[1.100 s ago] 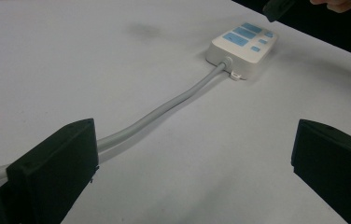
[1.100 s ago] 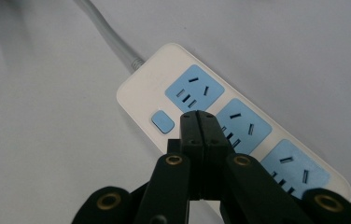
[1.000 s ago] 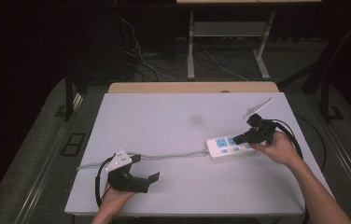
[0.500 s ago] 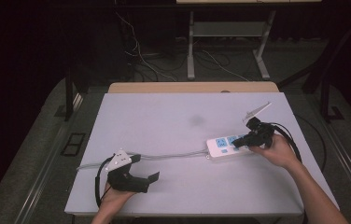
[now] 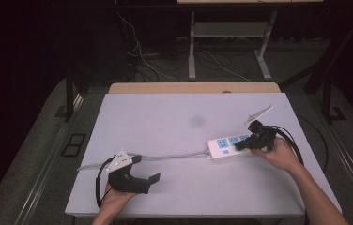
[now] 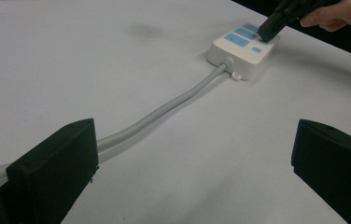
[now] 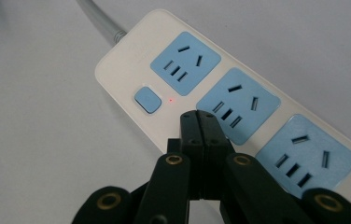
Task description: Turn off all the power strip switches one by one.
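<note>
A white power strip with three blue sockets lies on the right half of the white table. Its grey cable runs left across the table. My right gripper is shut with nothing between its jaws. Its tips sit over the strip, right beside the blue button, where a small red light glows. Whether the tips touch the strip I cannot tell. My left gripper rests near the front left of the table, open and empty. The cable passes beside its left jaw.
A wooden board lines the table's far edge. Behind it on the dark floor are loose cables and a metal desk frame. The right gripper's black cable loops near the table's right edge.
My right gripper has shifted slightly left and down toward the strip's button end. The left gripper and the strip have kept their places.
</note>
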